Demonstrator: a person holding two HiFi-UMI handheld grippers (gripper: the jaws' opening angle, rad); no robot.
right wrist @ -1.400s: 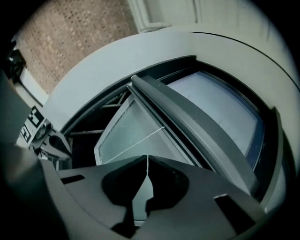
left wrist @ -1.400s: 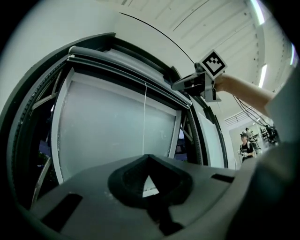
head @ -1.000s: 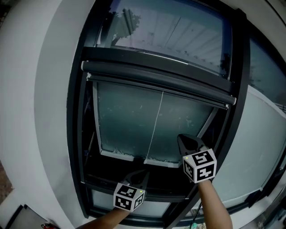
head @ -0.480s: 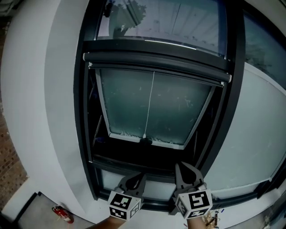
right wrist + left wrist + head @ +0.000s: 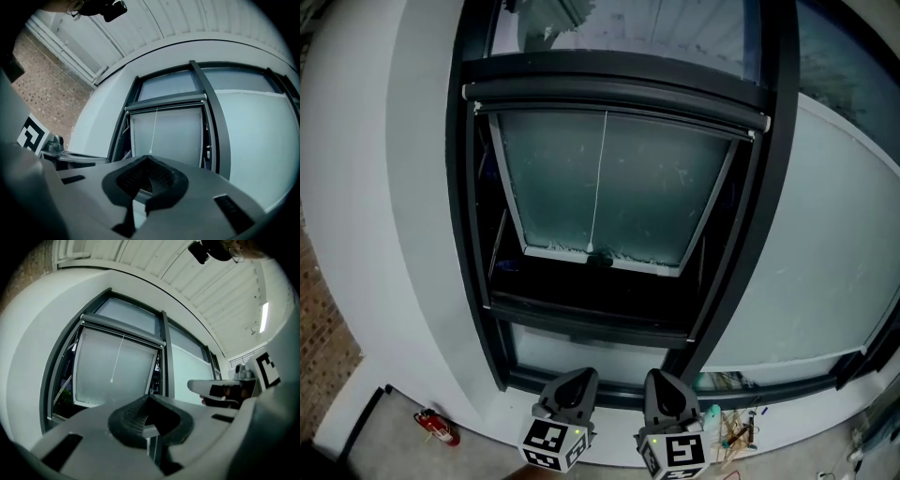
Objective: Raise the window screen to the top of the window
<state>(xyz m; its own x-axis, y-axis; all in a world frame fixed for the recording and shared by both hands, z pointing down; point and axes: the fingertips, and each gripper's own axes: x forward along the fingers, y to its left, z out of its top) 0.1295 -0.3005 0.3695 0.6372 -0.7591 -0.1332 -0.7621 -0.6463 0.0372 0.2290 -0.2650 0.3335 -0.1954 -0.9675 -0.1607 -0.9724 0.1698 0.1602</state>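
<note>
The window screen's dark roller bar [image 5: 614,94] lies across the black window frame [image 5: 469,234] near the top of the lower opening. A thin white pull cord [image 5: 598,178] hangs from it over the frosted pane [image 5: 656,197], which is tilted open. Both grippers are low in the head view, well below the window and touching nothing. My left gripper [image 5: 572,384] is shut and empty, as its own view shows [image 5: 149,416]. Beside it, my right gripper [image 5: 666,394] is also shut with nothing in it [image 5: 147,178].
White wall [image 5: 384,234] flanks the window on both sides. A red fire extinguisher [image 5: 436,427] lies on the floor at the lower left. Small clutter [image 5: 731,427] sits on the sill at the lower right. A brick wall [image 5: 51,79] stands to the left.
Both grippers have dropped from the bottom edge of the tilted pane to well below the window frame. The roller bar and cord have kept their place on the window.
</note>
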